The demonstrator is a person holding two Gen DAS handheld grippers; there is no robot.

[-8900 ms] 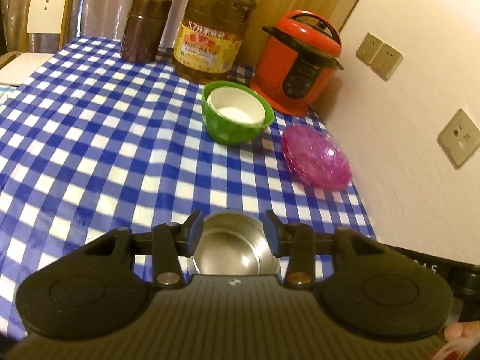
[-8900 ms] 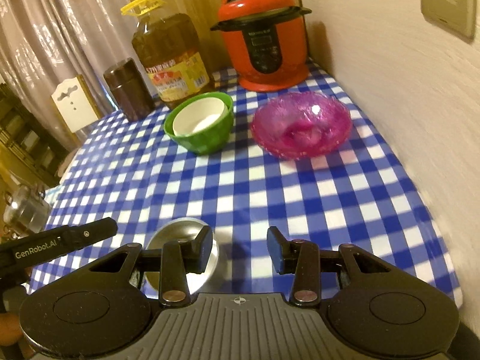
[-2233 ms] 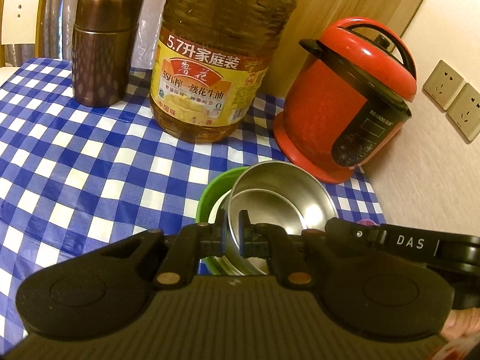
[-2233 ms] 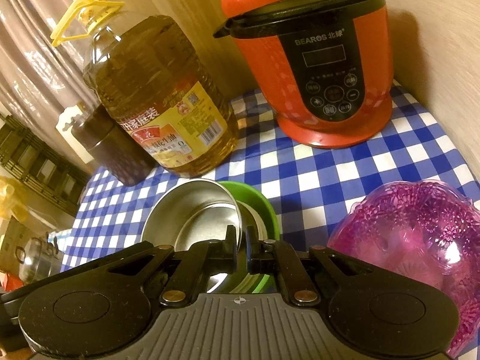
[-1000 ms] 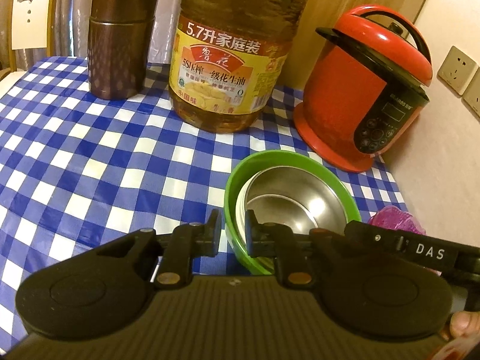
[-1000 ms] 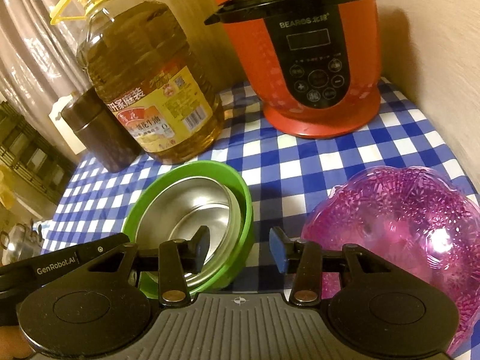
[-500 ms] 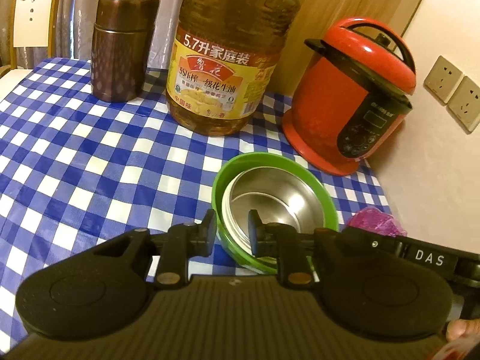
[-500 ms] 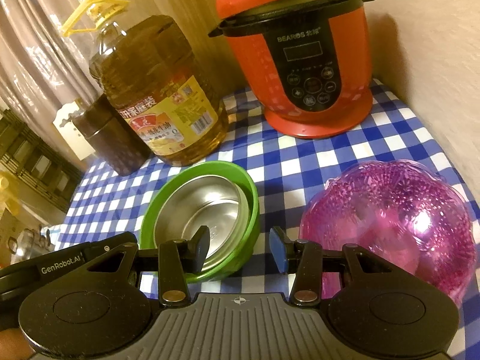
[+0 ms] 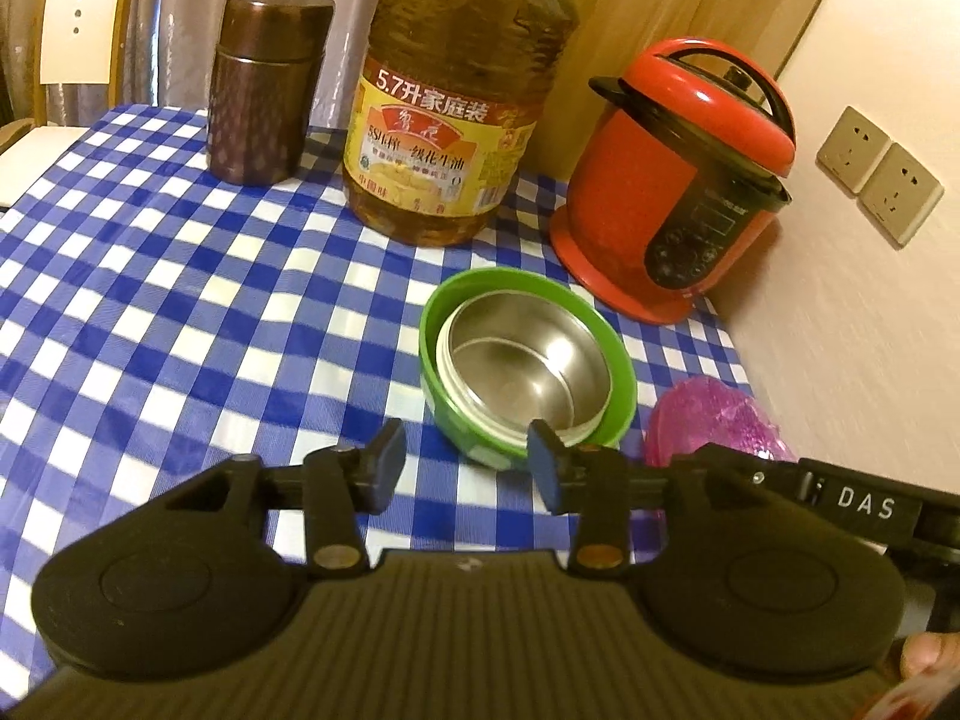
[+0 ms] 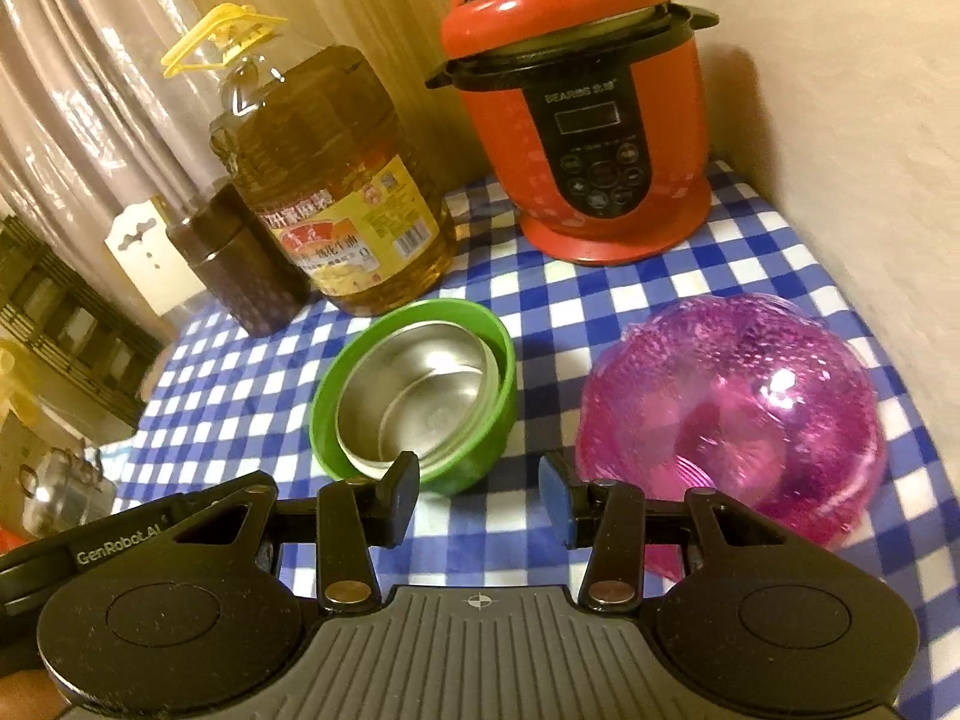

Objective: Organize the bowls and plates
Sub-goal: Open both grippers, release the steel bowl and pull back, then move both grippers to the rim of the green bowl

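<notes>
Steel catches the light inside the green bowl (image 9: 621, 384): the metal bowl (image 9: 522, 369) sits nested in it, tilted a little, with a pale rim of another bowl just showing between the two. Taking the green bowl as the landmark, the red pressure cooker (image 9: 678, 192) stands behind it toward the wall, the big oil bottle (image 9: 450, 120) stands behind it on the other side, and the brown canister (image 9: 264, 90) is farther out beyond the bottle. The pink glass bowl (image 10: 732, 414) lies beside the green bowl on the wall side, near but apart from it, on the blue-and-white checked table (image 9: 150, 300).

Both tools hang above the table on the near side of the green bowl. The left gripper (image 9: 462, 468) has its jaws opening, nothing between them but cloth and the near edge of the green bowl seen past them. The right gripper (image 10: 477, 501) has its jaws spread and empty, the gap framing bare cloth between the green bowl and the pink glass bowl.
</notes>
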